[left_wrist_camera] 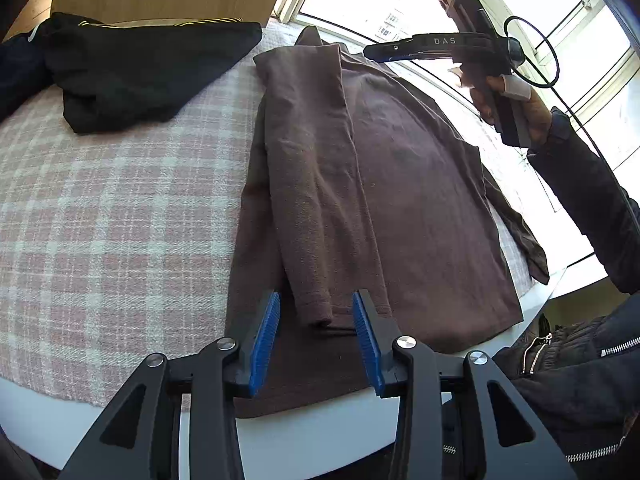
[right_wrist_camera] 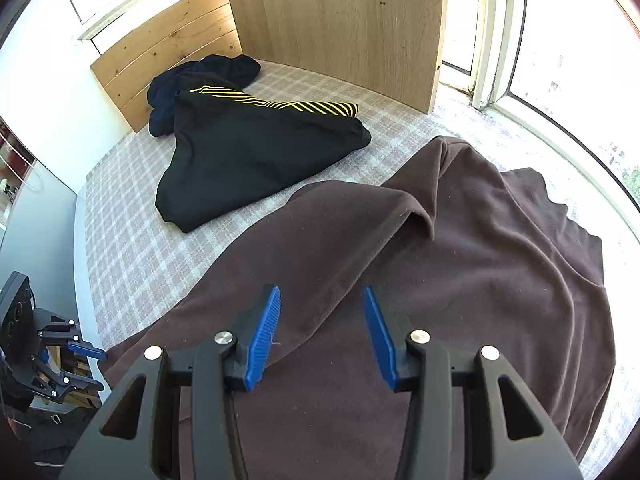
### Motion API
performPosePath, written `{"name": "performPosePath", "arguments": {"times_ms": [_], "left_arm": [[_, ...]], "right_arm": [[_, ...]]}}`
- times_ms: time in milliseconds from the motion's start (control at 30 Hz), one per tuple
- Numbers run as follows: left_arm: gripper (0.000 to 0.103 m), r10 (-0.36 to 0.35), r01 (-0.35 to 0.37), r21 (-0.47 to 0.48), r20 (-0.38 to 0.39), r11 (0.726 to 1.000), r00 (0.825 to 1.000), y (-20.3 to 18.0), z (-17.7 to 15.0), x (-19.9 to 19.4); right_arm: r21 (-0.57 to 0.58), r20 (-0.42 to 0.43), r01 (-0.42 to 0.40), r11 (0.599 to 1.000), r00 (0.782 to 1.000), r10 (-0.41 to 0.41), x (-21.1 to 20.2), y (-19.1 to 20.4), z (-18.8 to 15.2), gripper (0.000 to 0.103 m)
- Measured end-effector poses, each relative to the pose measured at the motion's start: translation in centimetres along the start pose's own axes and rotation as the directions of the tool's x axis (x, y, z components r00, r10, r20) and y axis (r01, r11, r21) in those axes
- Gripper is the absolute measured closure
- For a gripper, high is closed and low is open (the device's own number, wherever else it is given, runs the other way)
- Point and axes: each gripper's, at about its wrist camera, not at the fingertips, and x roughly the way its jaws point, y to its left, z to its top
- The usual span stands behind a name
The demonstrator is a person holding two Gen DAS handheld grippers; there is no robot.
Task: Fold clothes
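Lying flat on a bed (left_wrist_camera: 100, 208) covered in a pink-and-white plaid woven cloth, the brown long-sleeved top (left_wrist_camera: 400, 184) is a soft, slightly fuzzy knit with faint lint specks. In the left wrist view one sleeve (left_wrist_camera: 312, 200) is folded lengthwise over the body, forming a narrow band that ends in a cuff. The other sleeve (left_wrist_camera: 516, 228) trails off the far side towards the bed's edge by the window (left_wrist_camera: 500, 4). The hem reaches the near edge of the plaid cloth, where a white border of the bed shows.

The left gripper (left_wrist_camera: 316, 332) hovers over the folded cuff with its fingers (left_wrist_camera: 262, 340) spread apart; the ribbed blue pads hold nothing, and whether they touch the fabric cannot be told. The right gripper (right_wrist_camera: 322, 332) is likewise parted and empty above the brown top (right_wrist_camera: 460, 280), whose surface here rises in a soft ridge at a fold. In the left wrist view the right gripper (left_wrist_camera: 460, 44) appears raised in the air beyond the garment, gripped by the person's right hand (left_wrist_camera: 508, 108).

A black garment with yellow diagonal stripes (right_wrist_camera: 248, 160), loosely folded into a rough triangle, lies well apart from the brown top, with a crumpled dark blue garment (right_wrist_camera: 192, 80) just behind it. A wooden panel (right_wrist_camera: 332, 20) stands at the bed's far edge. Bare plaid lies between the two garments.
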Motion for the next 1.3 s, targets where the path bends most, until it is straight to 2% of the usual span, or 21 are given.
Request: {"name": "performPosePath", "arguments": {"times_ms": [133, 200, 233, 267, 333, 433, 500, 633, 700, 867, 933, 1000, 1033, 1067, 1133, 1300], "left_arm": [[0.062, 0.045, -0.042, 0.037, -0.066, 0.998, 0.997, -0.5, 0.2, 2.2], [0.074, 0.039, -0.035, 0.04, -0.095, 0.999, 0.995, -0.2, 0.0, 3.2], [0.093, 0.028, -0.023, 0.043, -0.101, 0.999, 0.994, 0.0, -0.1, 3.5], [0.097, 0.003, 0.0, 0.033, -0.086, 0.999, 0.996, 0.0, -0.2, 3.1], [0.096, -0.053, 0.053, 0.011, -0.047, 0.999, 0.998, 0.0, -0.3, 1.9], [0.096, -0.161, 0.161, -0.037, -0.001, 0.986, 0.987, 0.1, -0.9, -0.6], [0.096, -0.2, 0.2, -0.054, 0.0, 0.978, 0.98, 0.3, -1.8, -1.6], [0.097, -0.15, 0.139, -0.122, -0.085, 0.983, 0.985, 2.7, -3.5, 0.6], [0.096, -0.151, 0.137, -0.142, -0.097, 0.98, 0.984, 3.5, -4.0, 1.1], [0.1, -0.188, 0.172, -0.105, -0.173, 0.98, 0.967, 2.8, -5.6, 1.8], [0.1, -0.196, 0.177, -0.122, -0.165, 0.977, 0.967, 3.0, -5.7, 1.6], [0.099, -0.185, 0.167, -0.139, -0.131, 0.976, 0.974, 3.3, -5.3, 0.9], [0.091, -0.181, 0.165, -0.148, -0.103, 0.975, 0.978, 3.5, -4.9, 0.4], [0.077, -0.176, 0.163, -0.155, -0.071, 0.974, 0.982, 3.6, -4.4, -0.1], [0.064, -0.163, 0.157, -0.155, -0.024, 0.975, 0.986, 3.5, -3.5, -1.0], [0.063, -0.079, 0.073, -0.084, -0.071, 0.994, 0.994, 2.5, -1.8, 0.5]], "right_arm": [[0.0, -0.016, -0.002, 1.0, 1.0, 0.002, 0.9, -0.1, -1.0, 0.06], [0.008, -0.018, -0.001, 1.0, 1.0, 0.001, 1.2, -0.3, -1.2, 0.06], [0.012, -0.019, 0.004, 1.0, 1.0, -0.004, 1.2, -0.5, -1.2, 0.06], [0.015, -0.017, 0.011, 1.0, 1.0, -0.01, 1.2, -0.7, -1.1, 0.06], [0.021, -0.013, 0.024, 0.999, 1.0, -0.023, 1.0, -1.3, -0.9, 0.059], [0.039, -0.003, 0.041, 0.998, 0.999, -0.041, 0.9, -2.4, 0.1, 0.058], [0.052, 0.006, 0.057, 0.997, 0.998, -0.058, 1.1, -3.2, 1.3, 0.046], [0.08, 0.028, 0.112, 0.991, 0.993, -0.114, 2.5, -4.7, 4.8, 0.044], [0.097, 0.004, 0.14, 0.985, 0.99, -0.141, 3.9, -5.7, 6.6, 0.044], [0.199, -0.076, 0.112, 0.973, 0.992, -0.099, 7.3, -8.5, 9.7, 0.044], [0.21, -0.106, 0.127, 0.969, 0.989, -0.107, 8.3, -9.0, 10.1, 0.044], [0.222, -0.106, 0.113, 0.968, 0.99, -0.092, 8.3, -9.0, 10.1, 0.044], [0.23, -0.091, 0.096, 0.968, 0.993, -0.077, 8.0, -9.0, 9.9, 0.044], [0.236, -0.083, 0.084, 0.968, 0.994, -0.066, 7.6, -9.0, 9.7, 0.044], [0.228, -0.088, 0.087, 0.97, 0.994, -0.068, 7.0, -8.7, 9.0, 0.044], [0.196, -0.081, 0.113, 0.974, 0.992, -0.098, 5.9, -8.2, 7.8, 0.044]]}}
